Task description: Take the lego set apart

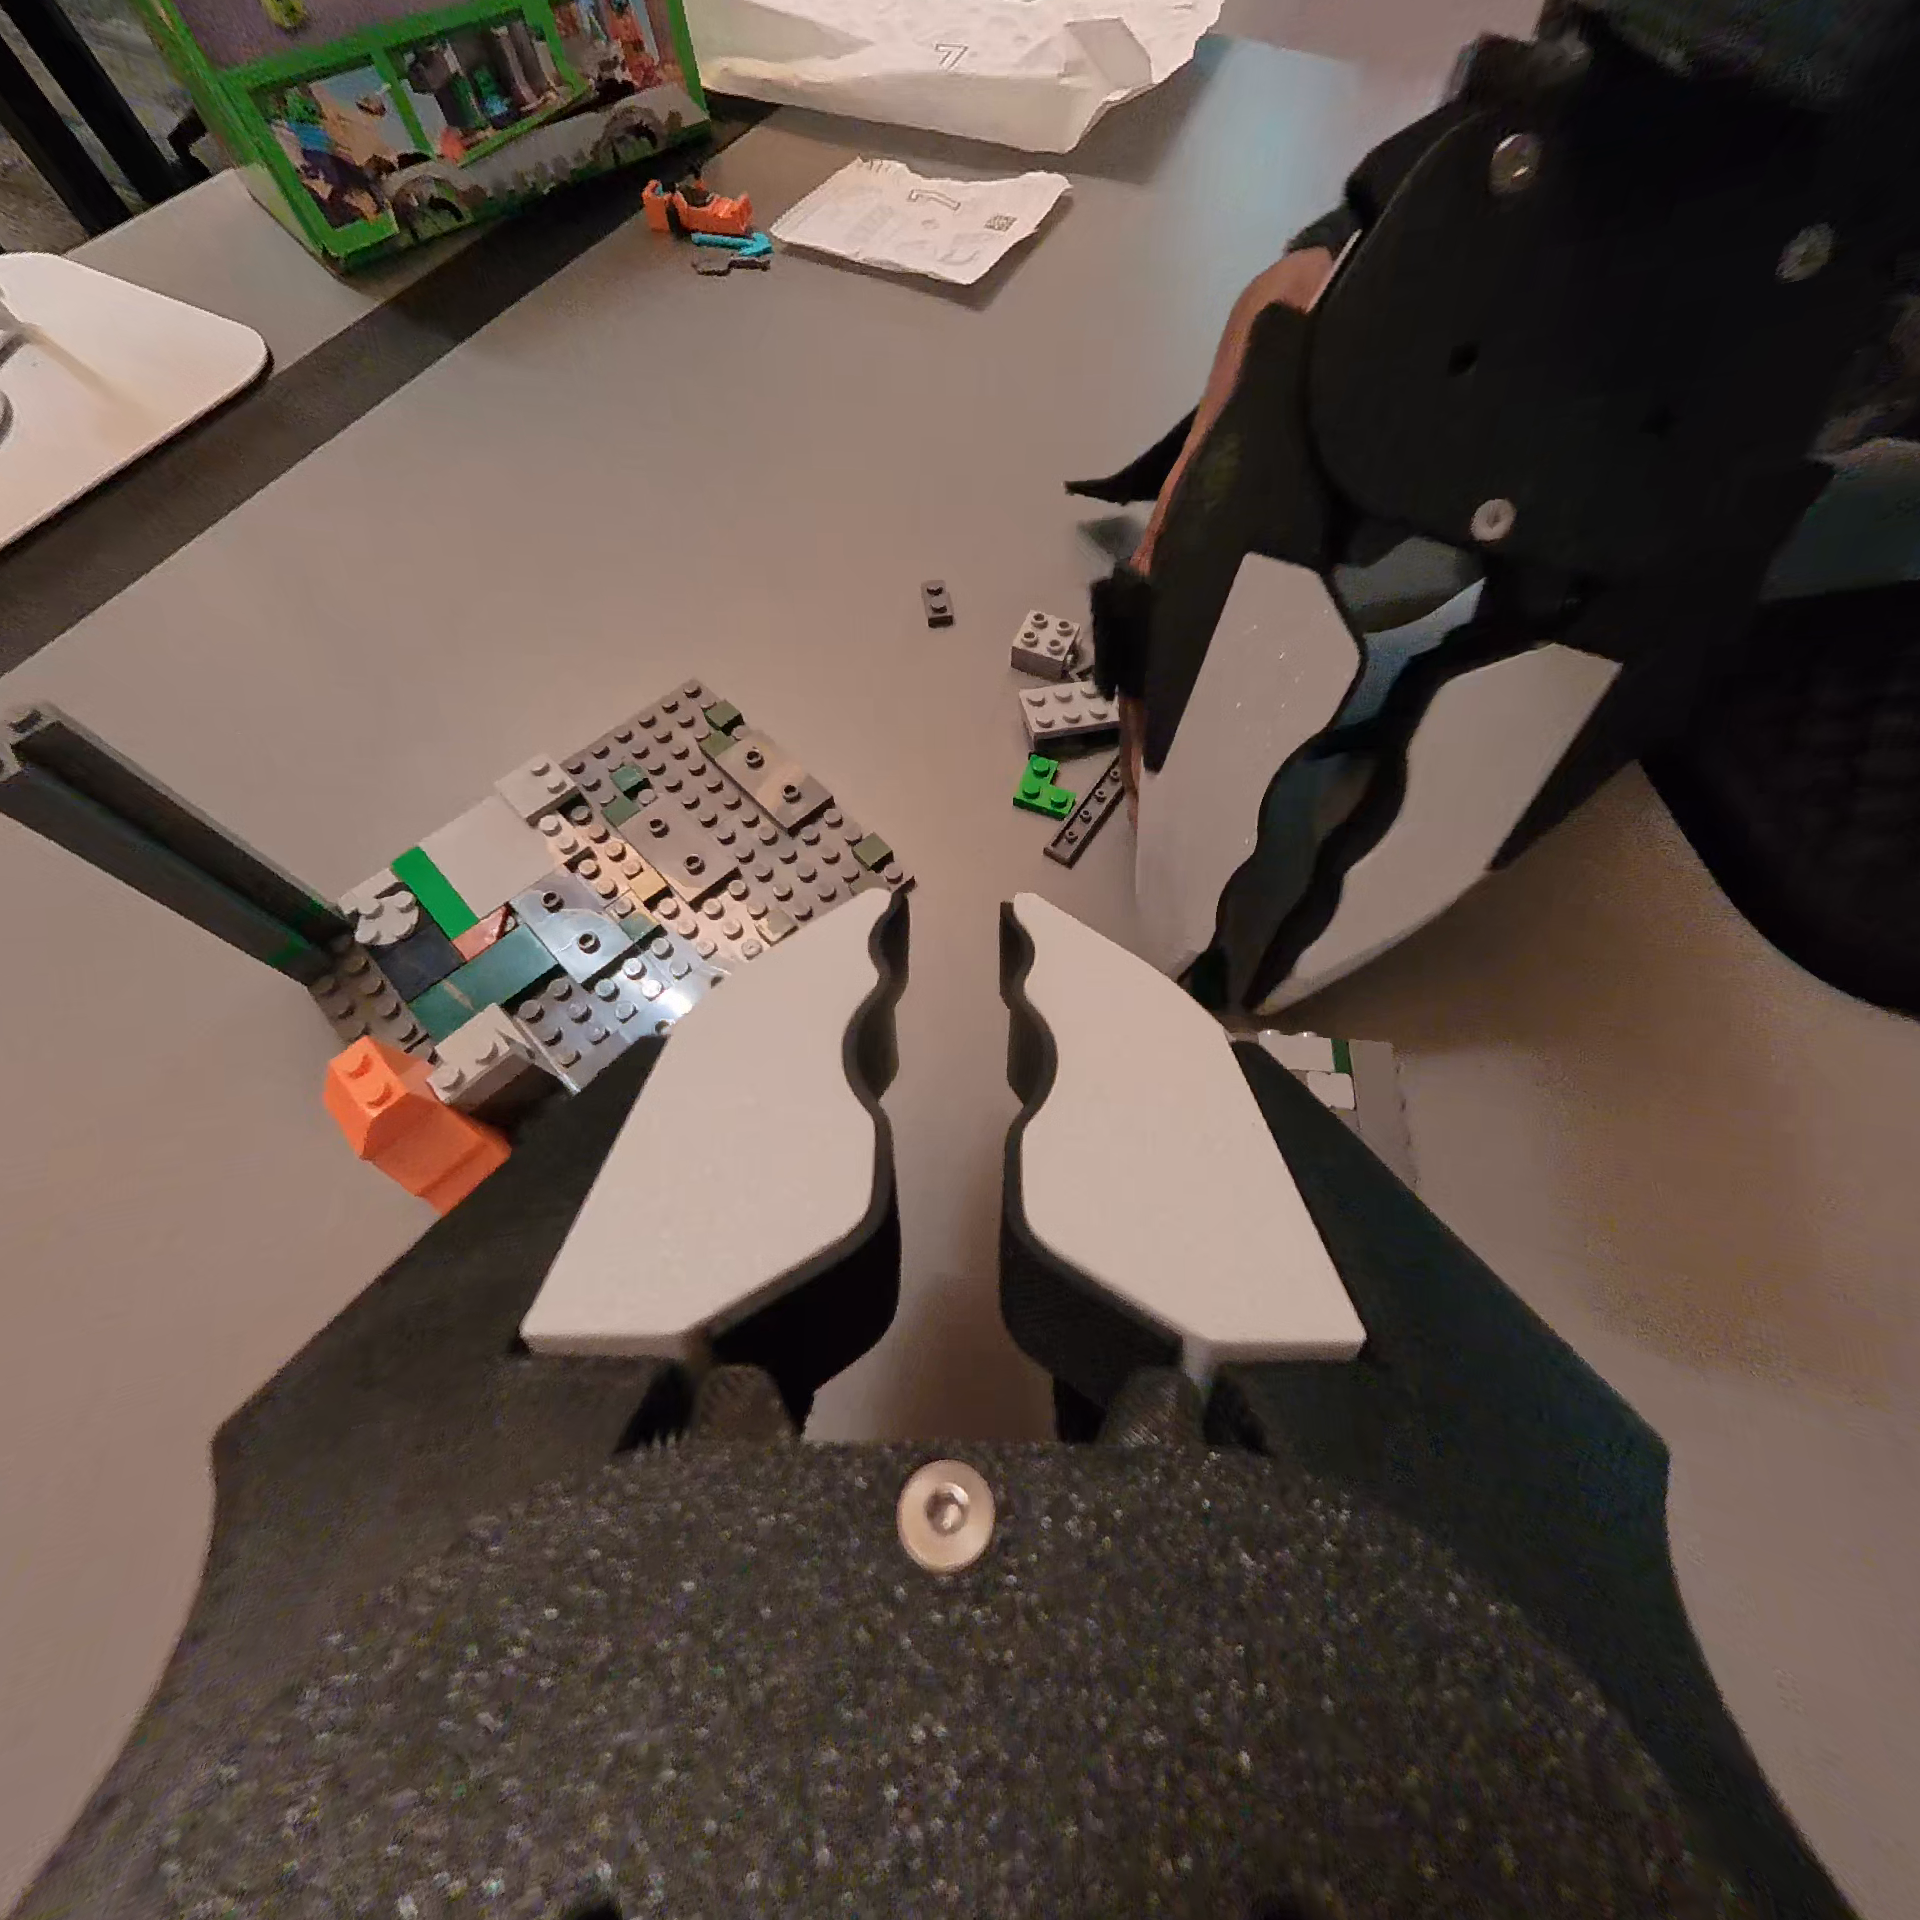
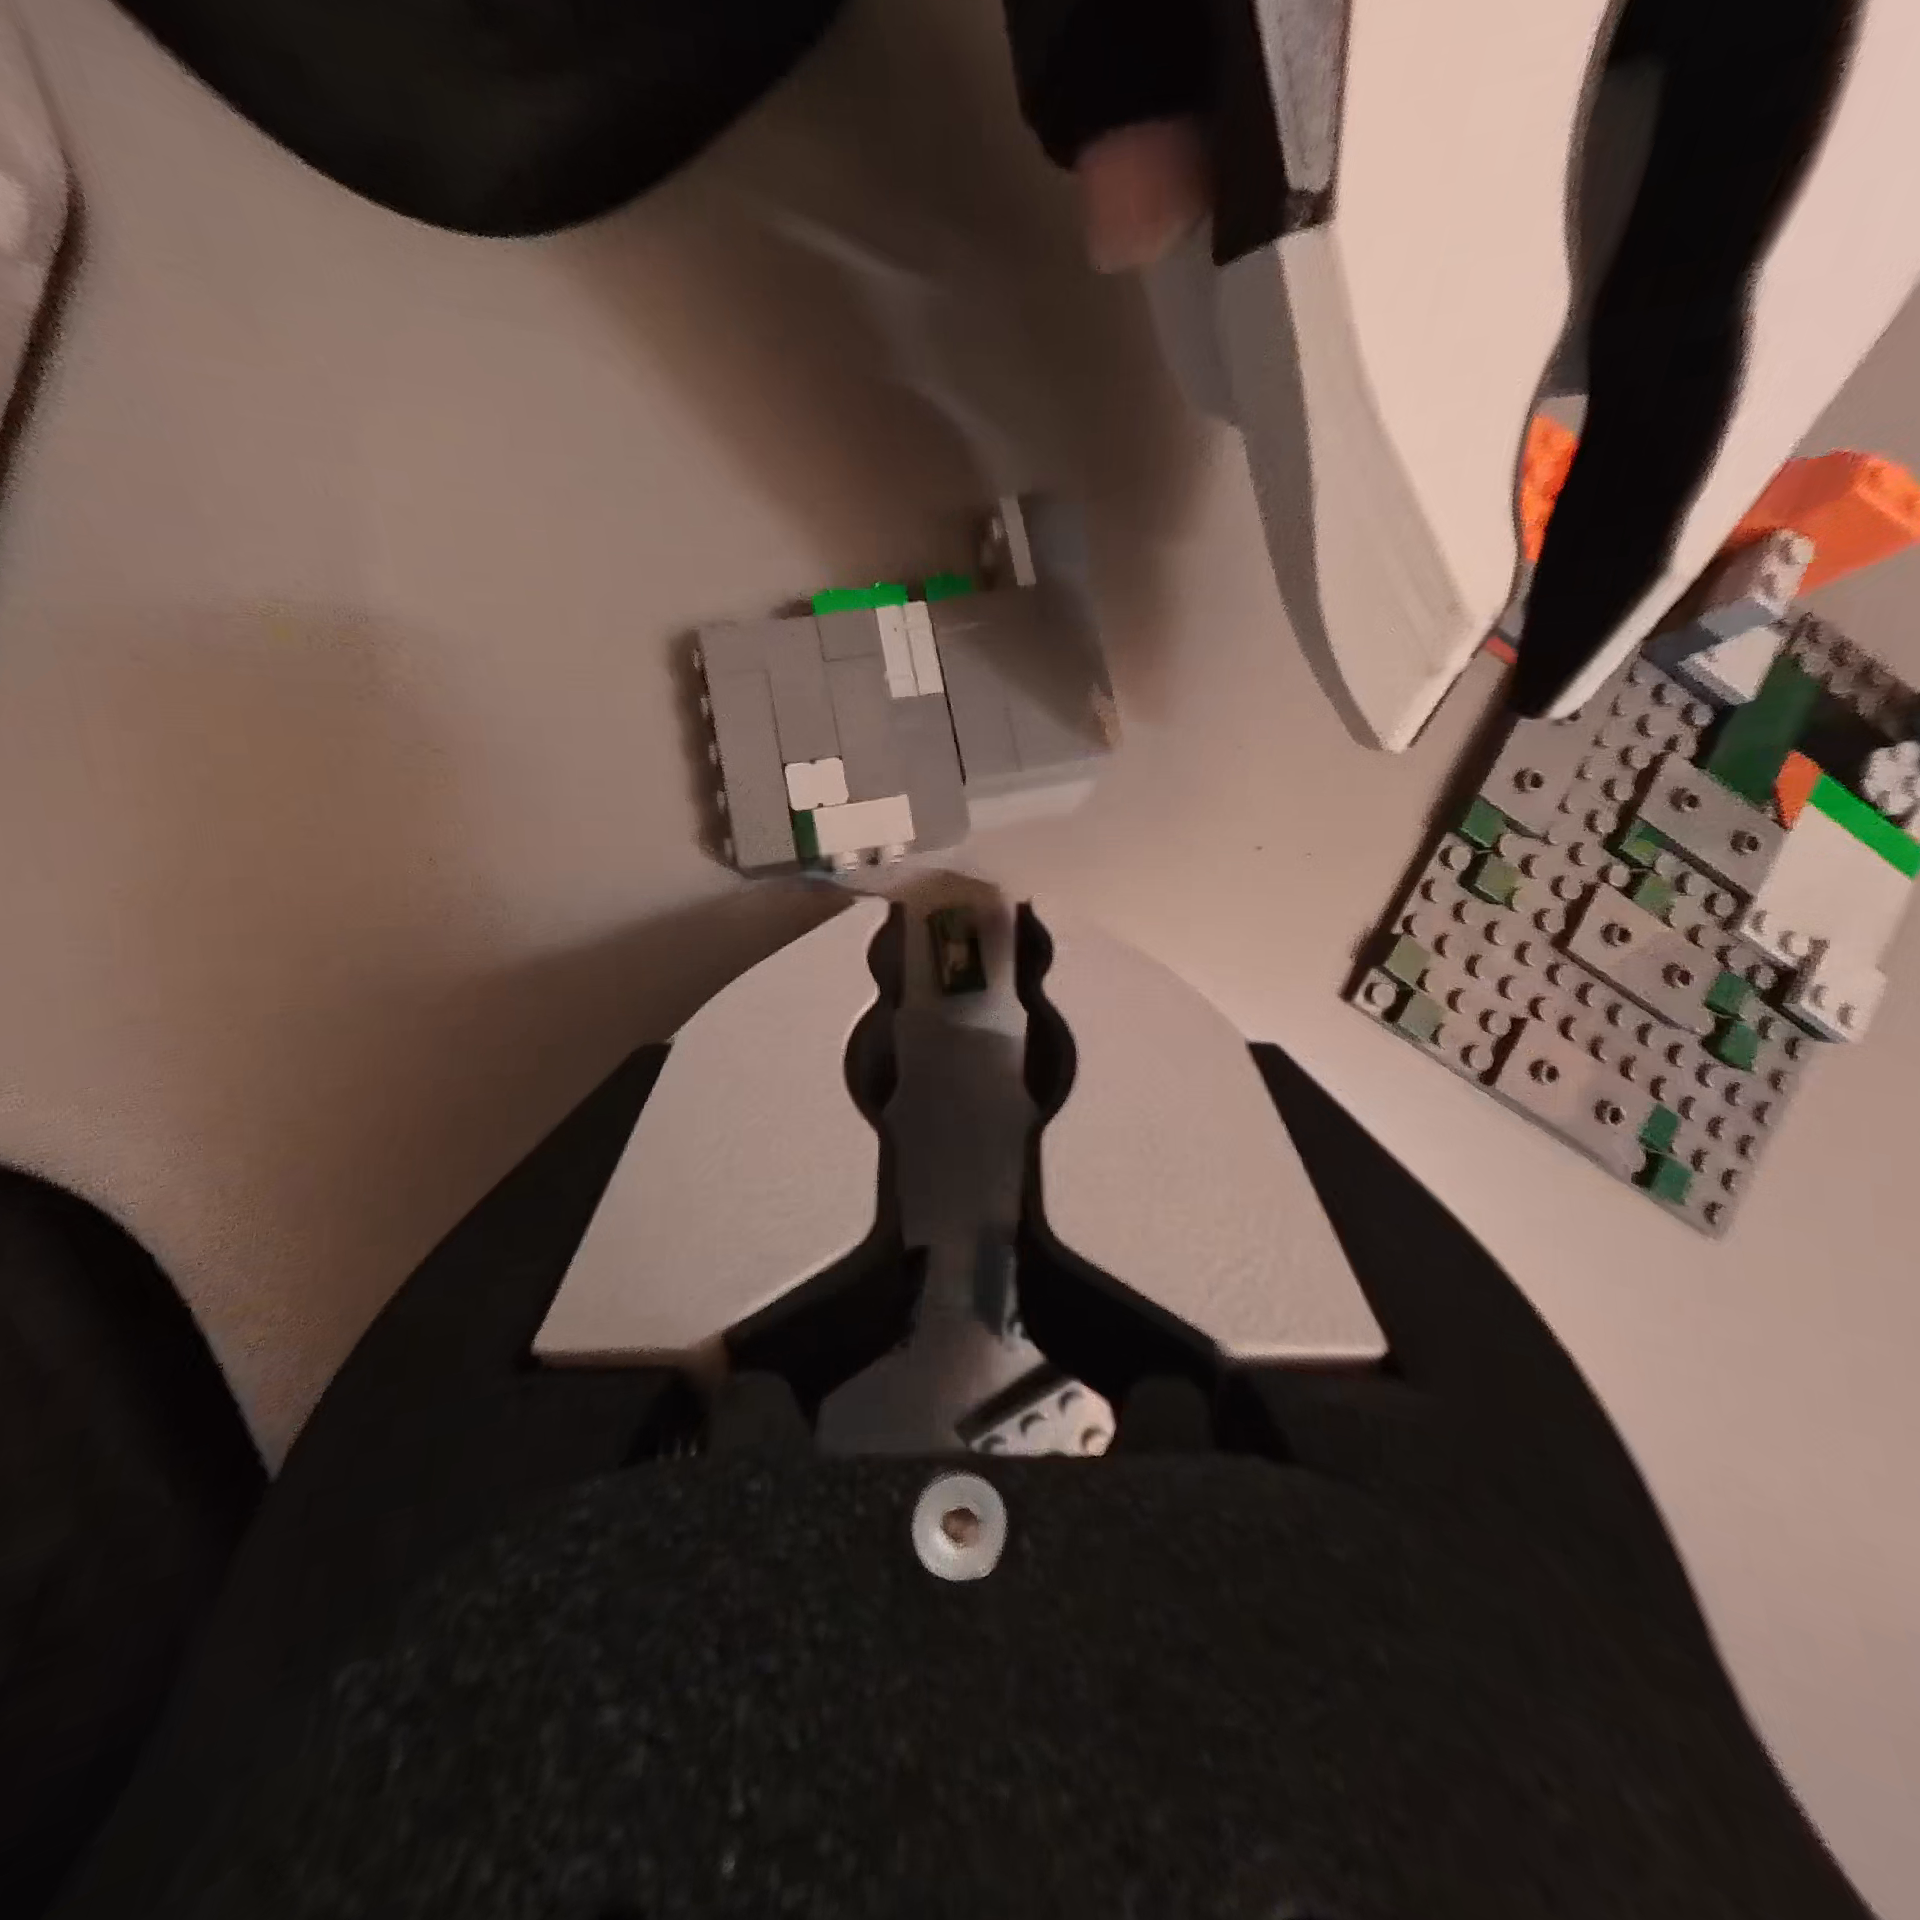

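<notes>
your left gripper [image 1: 951,914] hovers low over the matte grey table [image 1: 675,468] with its jaws spread and nothing between them; the fingers [image 1: 748,1122] are smooth pale-grey plates with wavy black inner edges, set on a coarse, speckled black body. just left of the fingertips lies the lego baseplate [image 1: 665,862], a flat studded dark-grey rectangle; its long axis runs from near left to far right; smooth tiles in grey, dark green and bright green cover parts of it, and a glossy clear curved piece sits at its near end; an orange sloped brick [image 1: 410,1127] touches its near-left corner. farther right, loose bricks [image 1: 1055,686] lie scattered: two grey studded blocks, a green l-shaped plate, a thin black strip.

your right gripper [image 2: 954,914] points down at the table with its jaws a small way apart; a small dark piece [image 2: 956,961] shows between the tips, too blurred to tell whether it is pinched. just beyond the tips lies a blocky grey lego chunk [image 2: 883,717] on its side, faced with smooth grey and white tiles, green along its far edge. a green-framed cardboard box [image 1: 436,114] and crumpled paper [image 1: 925,218] lie at the far edge.
</notes>
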`<state>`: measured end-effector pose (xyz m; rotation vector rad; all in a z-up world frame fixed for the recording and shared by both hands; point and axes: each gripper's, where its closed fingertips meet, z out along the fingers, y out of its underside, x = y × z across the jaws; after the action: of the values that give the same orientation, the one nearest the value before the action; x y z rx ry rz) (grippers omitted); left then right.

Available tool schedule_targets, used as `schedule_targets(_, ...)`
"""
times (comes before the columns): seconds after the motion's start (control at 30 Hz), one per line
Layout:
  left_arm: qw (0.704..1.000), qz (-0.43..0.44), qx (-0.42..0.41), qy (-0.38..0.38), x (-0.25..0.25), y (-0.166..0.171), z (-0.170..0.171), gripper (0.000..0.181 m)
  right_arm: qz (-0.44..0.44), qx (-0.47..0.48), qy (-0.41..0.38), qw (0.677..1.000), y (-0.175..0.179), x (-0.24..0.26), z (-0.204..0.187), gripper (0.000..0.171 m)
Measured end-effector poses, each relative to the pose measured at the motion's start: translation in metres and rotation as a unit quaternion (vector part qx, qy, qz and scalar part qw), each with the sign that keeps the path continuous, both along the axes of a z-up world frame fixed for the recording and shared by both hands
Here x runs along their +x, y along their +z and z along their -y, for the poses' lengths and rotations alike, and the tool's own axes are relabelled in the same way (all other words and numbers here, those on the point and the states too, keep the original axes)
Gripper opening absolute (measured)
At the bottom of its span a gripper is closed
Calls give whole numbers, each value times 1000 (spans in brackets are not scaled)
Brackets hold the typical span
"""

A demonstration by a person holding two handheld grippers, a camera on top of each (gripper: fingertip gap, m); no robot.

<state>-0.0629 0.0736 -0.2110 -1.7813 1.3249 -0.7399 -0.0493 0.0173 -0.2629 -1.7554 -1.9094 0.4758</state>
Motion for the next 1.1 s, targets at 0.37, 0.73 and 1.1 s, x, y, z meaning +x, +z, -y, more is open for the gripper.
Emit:
schedule_targets(0.37, 1000, -11, -6, -10, 0, -6, 1, 15, 67, 38, -94, 993, 15, 72, -50, 17)
schedule_targets(0.73, 1000, -7, -6, 1, -2, -3, -2, 16, -37, -69, -225, 971, 22, 2, 12, 58)
schedule_targets(1.1, 1000, -6, 8, -5, 0, 3, 3, 15, -38, -29, -429, 902, -1, -28, 25, 78)
